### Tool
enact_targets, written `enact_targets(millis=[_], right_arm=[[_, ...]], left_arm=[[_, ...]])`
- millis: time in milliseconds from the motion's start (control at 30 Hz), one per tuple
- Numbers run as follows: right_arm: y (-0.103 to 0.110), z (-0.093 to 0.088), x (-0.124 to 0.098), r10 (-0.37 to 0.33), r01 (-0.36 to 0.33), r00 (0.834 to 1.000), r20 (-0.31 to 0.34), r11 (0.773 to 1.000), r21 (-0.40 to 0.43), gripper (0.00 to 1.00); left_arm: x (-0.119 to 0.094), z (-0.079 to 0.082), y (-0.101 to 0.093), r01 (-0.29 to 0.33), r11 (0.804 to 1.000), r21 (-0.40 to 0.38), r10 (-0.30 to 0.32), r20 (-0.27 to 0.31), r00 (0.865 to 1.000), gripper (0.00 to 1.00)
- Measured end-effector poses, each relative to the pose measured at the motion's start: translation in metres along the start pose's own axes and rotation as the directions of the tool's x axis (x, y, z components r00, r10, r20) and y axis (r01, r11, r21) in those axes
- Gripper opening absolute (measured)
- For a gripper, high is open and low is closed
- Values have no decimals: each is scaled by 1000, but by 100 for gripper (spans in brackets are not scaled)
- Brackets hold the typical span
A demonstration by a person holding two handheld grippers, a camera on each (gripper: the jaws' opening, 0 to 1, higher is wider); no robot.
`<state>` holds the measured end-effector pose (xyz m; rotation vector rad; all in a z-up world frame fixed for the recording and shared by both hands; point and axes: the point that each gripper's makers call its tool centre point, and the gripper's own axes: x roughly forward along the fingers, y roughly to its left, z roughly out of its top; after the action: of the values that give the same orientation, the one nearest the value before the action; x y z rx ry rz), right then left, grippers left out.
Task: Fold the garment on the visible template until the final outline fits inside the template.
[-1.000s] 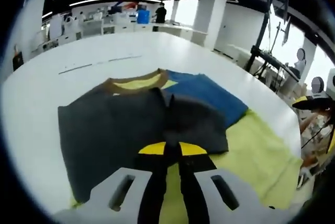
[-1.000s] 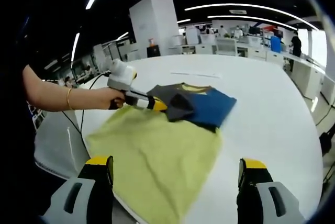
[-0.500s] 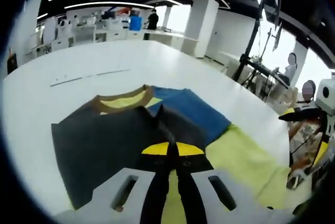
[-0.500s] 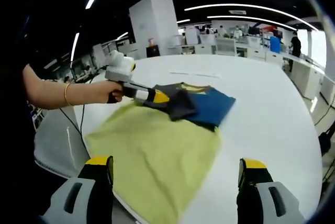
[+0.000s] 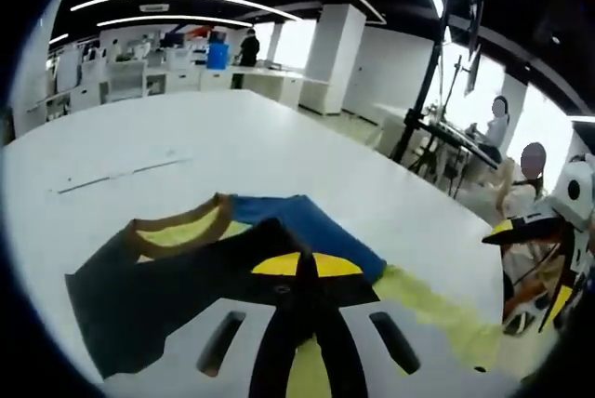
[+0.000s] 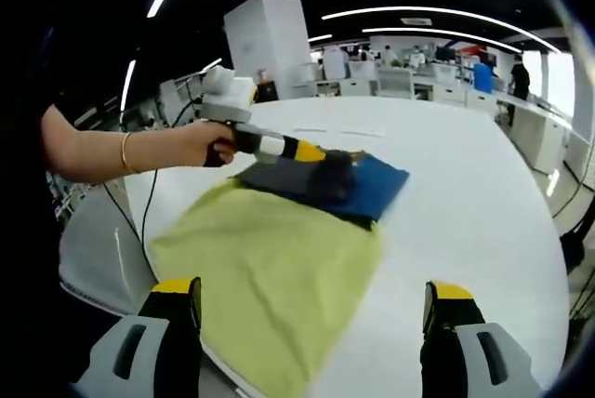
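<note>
1. Garment [image 5: 167, 286] first: one shirt, dark grey and blue with a tan collar over a yellow neck, lies partly folded on the far part of the yellow-green template [image 6: 270, 268]; its grey fold is pinched in the left gripper [image 5: 299, 272], whose two yellow-tipped jaws are pressed together on the cloth.
2. From the right gripper view, that left gripper [image 6: 311, 153] reaches over the shirt [image 6: 321, 178] from the left, gripped by one hand [image 6: 209, 142] with a gold bracelet on the wrist.
3. One right gripper [image 6: 311, 310] hangs over the near edge of the template, its two yellow-capped jaws spread wide apart with nothing between them.
4. One template, a single yellow-green cloth, is spread flat on one large round white table [image 6: 465, 193]; the shirt covers its far end, the near end is bare.
5. A thin dark line [image 5: 116, 175] lies on the table beyond the collar, well apart from the shirt.
6. Further out, office desks and white pillars stand at the back, and at least one person in dark clothes [image 5: 249, 47] stands there.
</note>
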<state>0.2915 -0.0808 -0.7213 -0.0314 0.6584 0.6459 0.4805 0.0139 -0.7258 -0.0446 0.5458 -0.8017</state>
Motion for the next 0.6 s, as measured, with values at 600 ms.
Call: enact_targets(millis=[600], right_arm=[[-3,1,4,2,-2,1000,-4,1000,-3,99]], left_arm=[[45,17,-20,68,997,-47,-68,7,998,4]])
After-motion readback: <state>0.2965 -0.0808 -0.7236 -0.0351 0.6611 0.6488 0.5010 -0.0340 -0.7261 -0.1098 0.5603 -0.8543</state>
